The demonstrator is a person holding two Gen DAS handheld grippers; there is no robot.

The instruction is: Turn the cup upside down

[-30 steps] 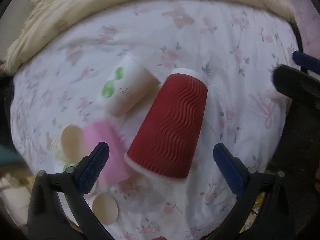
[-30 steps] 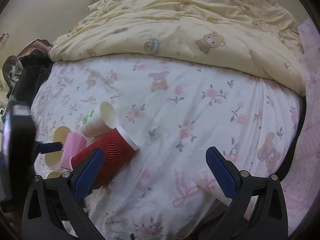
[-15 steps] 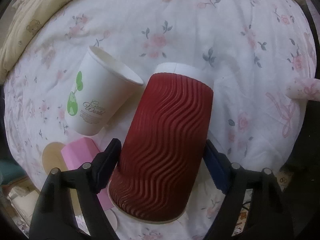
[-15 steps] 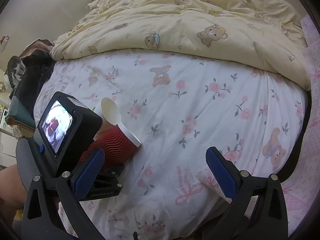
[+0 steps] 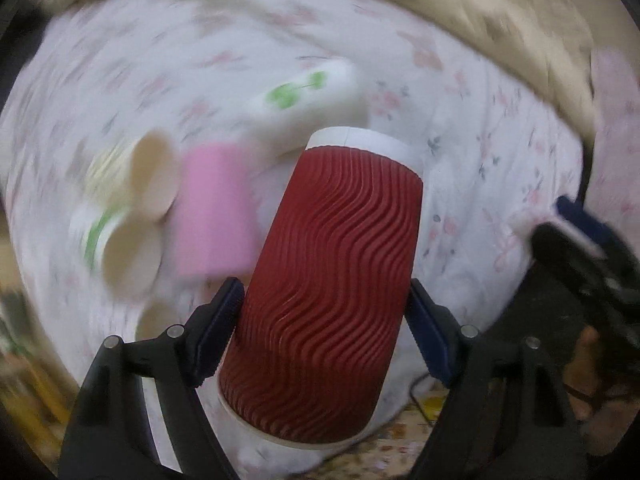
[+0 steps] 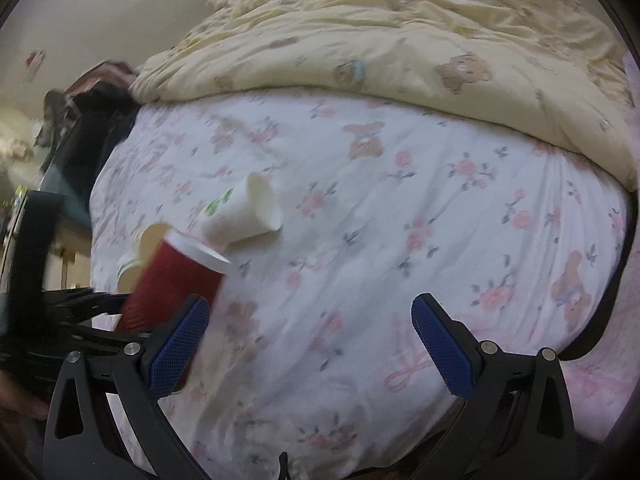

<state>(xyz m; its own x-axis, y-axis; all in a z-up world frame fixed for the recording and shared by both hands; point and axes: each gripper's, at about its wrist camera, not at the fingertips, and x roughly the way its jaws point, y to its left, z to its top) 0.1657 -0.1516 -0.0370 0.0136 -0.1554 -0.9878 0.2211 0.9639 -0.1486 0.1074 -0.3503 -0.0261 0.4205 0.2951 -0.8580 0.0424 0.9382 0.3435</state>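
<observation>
My left gripper (image 5: 324, 340) is shut on a red ribbed paper cup (image 5: 336, 280), its blue pads pressing both sides of the body. The cup is lifted off the bed, white rim pointing away from the camera. In the right wrist view the red cup (image 6: 168, 284) hangs tilted above the bed's left side, rim up and to the right. My right gripper (image 6: 308, 344) is open and empty, over the flowered sheet (image 6: 400, 240). The view from the left wrist is motion-blurred.
A white cup with green print (image 5: 308, 100) lies on its side on the sheet; it also shows in the right wrist view (image 6: 244, 212). A pink cup (image 5: 212, 220) and several cream cups (image 5: 132, 248) lie at the left. A yellow bear-print quilt (image 6: 400, 40) covers the far bed.
My left gripper closed on the red cup and lifted it off the bed, turning with it. The right gripper stayed open and shifted slightly.
</observation>
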